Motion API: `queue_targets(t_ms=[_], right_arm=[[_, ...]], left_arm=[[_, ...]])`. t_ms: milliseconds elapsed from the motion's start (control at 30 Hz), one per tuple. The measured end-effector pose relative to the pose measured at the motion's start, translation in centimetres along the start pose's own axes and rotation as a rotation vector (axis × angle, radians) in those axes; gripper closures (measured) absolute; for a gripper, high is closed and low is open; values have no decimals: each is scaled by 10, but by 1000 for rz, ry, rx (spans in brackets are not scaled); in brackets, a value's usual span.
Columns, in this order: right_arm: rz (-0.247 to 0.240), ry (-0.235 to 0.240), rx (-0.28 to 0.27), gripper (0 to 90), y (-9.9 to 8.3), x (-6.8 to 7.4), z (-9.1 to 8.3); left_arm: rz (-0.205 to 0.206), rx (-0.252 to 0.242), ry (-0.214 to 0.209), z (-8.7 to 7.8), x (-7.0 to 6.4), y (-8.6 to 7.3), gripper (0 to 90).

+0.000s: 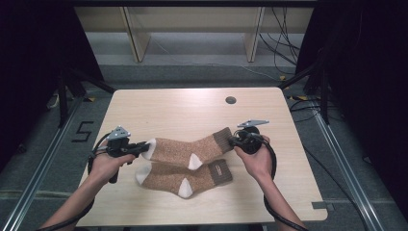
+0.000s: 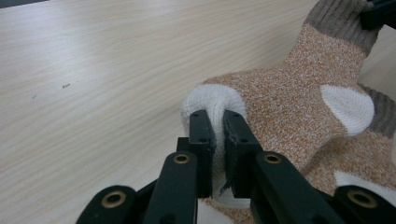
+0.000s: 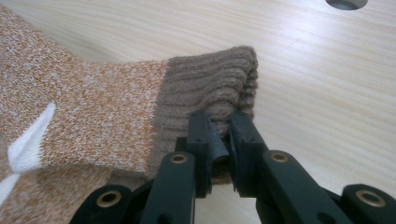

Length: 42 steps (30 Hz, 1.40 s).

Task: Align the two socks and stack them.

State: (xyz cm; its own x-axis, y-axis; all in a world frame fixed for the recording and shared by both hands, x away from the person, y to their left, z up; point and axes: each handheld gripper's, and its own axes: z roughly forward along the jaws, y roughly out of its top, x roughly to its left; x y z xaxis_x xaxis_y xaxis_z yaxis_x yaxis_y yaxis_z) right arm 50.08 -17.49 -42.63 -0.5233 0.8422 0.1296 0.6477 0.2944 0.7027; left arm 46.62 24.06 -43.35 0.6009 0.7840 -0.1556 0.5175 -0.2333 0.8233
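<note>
Two orange-brown socks with white toes and heels lie on the wooden table (image 1: 192, 110). The upper sock (image 1: 185, 148) is stretched between my grippers. My left gripper (image 1: 143, 148) is shut on its white toe (image 2: 212, 100), the jaws pinching the fabric. My right gripper (image 1: 234, 140) is shut on its brown ribbed cuff (image 3: 219, 93). The lower sock (image 1: 185, 178) lies flat beneath it, partly covered, with its cuff (image 1: 220, 171) to the right and its heel (image 1: 185, 188) toward the near edge.
A round cable hole (image 1: 231, 100) sits near the table's far right. Cables trail from both grippers past the forearms. Dark frames and rails stand at both sides of the table.
</note>
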Motion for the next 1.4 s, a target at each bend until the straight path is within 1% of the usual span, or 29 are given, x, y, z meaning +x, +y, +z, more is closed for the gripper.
queue_targets(t_ms=[33, 100, 233, 467, 500, 533, 567, 600, 633, 667, 700, 733, 800, 833, 867, 900, 933, 1000, 1033, 1067, 1100, 1133, 1167, 1200, 1233, 1300, 1333, 1367, 1400], right_arm=[[-12, 2, -25, 808, -1, 0, 1], [-21, 10, -1, 808, -5, 4, -7], [-18, 11, 3, 808, -9, 7, -11], [-52, 17, 4, 807, -17, 17, -18], [-65, 17, -26, 807, -18, 17, -17], [-61, 19, 11, 807, -19, 19, -20], [-80, 25, -5, 807, -21, 19, -20], [-52, 24, 23, 807, -22, 22, -23], [-67, 26, 16, 807, -23, 22, -23], [-59, 22, -10, 807, -26, 25, -21], [-68, 29, 28, 807, -26, 24, -24], [-84, 26, 14, 807, -28, 25, -23], [-74, 36, 23, 807, -31, 28, -22], [-58, 39, 24, 807, -34, 31, -22], [-87, 38, 31, 807, -34, 30, -23], [-82, 44, 47, 807, -35, 31, -24], [-83, 47, 25, 807, -38, 32, -22], [-128, 55, 38, 806, -38, 30, -22], [-93, 46, 44, 807, -40, 33, -21], [-92, 55, 34, 807, -41, 35, -20], [-102, 56, 50, 807, -41, 35, -20], [-128, 52, 32, 807, -42, 35, -18], [-122, 52, 60, 807, -42, 36, -19], [-117, 53, 58, 806, -44, 37, -18], [-118, 61, 70, 806, -44, 37, -17], [-119, 68, 80, 806, -45, 38, -16], [-135, 71, 78, 806, -46, 37, -15], [-93, 64, 71, 805, -47, 40, -15], [-90, 69, 95, 805, -47, 40, -16]], left_arm=[[2, -1, -6, -2, -1, -1, 826], [8, 4, -12, -5, -3, -4, 826], [11, 9, -22, -11, -6, -10, 826], [24, 32, -32, -18, -9, -21, 826], [32, 41, -31, -19, -8, -22, 826], [15, 31, -35, -19, -9, -24, 826], [17, 37, -35, -19, -9, -25, 826], [16, 39, -43, -20, -8, -27, 826], [11, 39, -42, -20, -8, -28, 826], [14, 47, -38, -21, -8, -29, 826], [12, 46, -42, -21, -8, -31, 826], [13, 51, -43, -21, -8, -32, 826], [22, 70, -43, -22, -7, -35, 826], [10, 64, -42, -21, -8, -37, 825], [7, 67, -45, -21, -8, -38, 826], [3, 76, -51, -22, -7, -40, 825], [5, 77, -47, -22, -7, -41, 825], [15, 94, -38, -22, -5, -44, 825], [2, 91, -43, -21, -5, -45, 825], [9, 102, -43, -22, -4, -46, 825], [1, 100, -42, -21, -5, -47, 825], [10, 117, -40, -22, -4, -48, 825], [1, 113, -38, -21, -5, -49, 825], [11, 133, -40, -21, -3, -51, 825], [-4, 119, -37, -20, -4, -52, 825], [3, 140, -38, -19, -2, -55, 824], [-3, 140, -32, -18, -2, -56, 824], [1, 156, -39, -18, 0, -57, 824], [-2, 155, -35, -18, 0, -58, 824]])
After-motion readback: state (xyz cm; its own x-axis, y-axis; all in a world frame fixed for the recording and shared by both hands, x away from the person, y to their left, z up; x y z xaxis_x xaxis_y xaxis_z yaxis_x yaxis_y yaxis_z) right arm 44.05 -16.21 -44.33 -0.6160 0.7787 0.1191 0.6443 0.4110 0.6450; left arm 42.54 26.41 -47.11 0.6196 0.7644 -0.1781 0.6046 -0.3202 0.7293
